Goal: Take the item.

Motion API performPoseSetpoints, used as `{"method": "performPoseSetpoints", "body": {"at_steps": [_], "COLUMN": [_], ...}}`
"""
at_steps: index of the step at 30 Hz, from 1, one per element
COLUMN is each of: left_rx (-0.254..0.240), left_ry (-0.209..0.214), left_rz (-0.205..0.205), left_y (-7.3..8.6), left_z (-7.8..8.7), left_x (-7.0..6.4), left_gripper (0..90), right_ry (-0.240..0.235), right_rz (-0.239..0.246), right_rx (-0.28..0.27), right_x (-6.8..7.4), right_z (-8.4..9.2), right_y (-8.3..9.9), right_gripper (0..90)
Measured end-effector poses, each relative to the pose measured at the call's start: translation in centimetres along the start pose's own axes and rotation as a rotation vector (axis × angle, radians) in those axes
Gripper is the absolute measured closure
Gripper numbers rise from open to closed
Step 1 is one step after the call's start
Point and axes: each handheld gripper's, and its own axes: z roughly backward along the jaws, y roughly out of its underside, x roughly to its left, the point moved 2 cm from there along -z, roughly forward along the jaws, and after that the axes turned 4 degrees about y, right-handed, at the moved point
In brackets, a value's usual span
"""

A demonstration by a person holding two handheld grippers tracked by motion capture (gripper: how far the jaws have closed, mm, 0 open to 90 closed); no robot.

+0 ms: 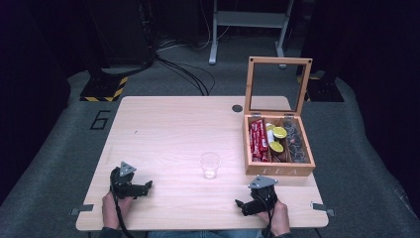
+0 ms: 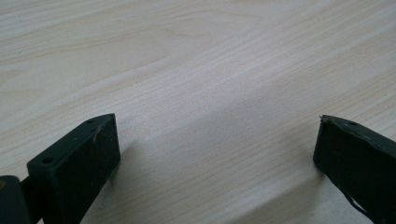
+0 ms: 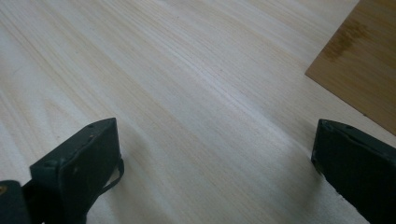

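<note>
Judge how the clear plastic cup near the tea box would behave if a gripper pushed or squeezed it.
The clear plastic cup stands upright and looks empty, so it is probably light and would slide or tip under a push. Its thin see-through wall would likely flex under squeezing jaws.

The table was pale wood-grain laminate, smooth and matt. At three o'clock, the tea box was honey-toned wood with a clear-paned lid. The cup was clear, glossy plastic. Both grippers' jaws were matt black.
</note>
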Motion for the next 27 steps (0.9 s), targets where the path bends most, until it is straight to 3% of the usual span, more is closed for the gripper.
{"method": "performPoseSetpoints", "body": {"at_steps": [18, 23, 27], "left_rx": [0.0, -0.001, 0.0], "left_ry": [0.0, 0.0, 0.0], "left_rz": [0.001, 0.001, 0.001], "left_y": [0.0, 0.0, 0.0], "left_z": [0.0, 0.0, 0.0], "left_x": [0.0, 0.0, 0.0], "left_gripper": [0.1, 0.1, 0.1], "right_ry": [-0.042, -0.048, -0.052], "right_rz": [-0.033, -0.02, -0.041], "right_rx": [-0.046, -0.057, -0.076], "right_x": [0.1, -0.3, -0.9], "right_z": [2.9, 4.1, 5.3], "right_y": [-1.5, -2.2, -2.8], "right_gripper": [1.1, 1.3, 1.3]}}
